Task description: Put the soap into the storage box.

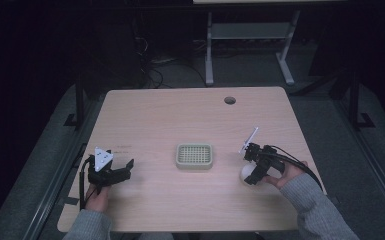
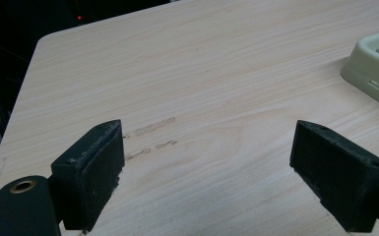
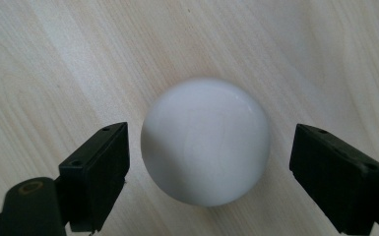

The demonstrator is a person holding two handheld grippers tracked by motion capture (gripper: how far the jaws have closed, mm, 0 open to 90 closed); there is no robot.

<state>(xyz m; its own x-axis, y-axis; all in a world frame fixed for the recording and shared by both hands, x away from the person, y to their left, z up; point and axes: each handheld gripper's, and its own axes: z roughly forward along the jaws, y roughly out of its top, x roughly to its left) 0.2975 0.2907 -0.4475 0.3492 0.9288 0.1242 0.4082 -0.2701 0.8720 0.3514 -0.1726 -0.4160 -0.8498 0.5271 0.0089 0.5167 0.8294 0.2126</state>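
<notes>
Straddling white ball (image 3: 205, 141), right gripper (image 3: 209, 162) jaws apart.

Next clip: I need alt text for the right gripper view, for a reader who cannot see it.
A smooth white ball lies on the pale wooden table, seen from above between the two black jaws of the open right claw. Neither jaw touches it; a gap shows on each side.

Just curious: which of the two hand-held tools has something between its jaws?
The right tool: its open jaws flank a white ball on the table. The left tool has bare wood between its jaws.
</notes>
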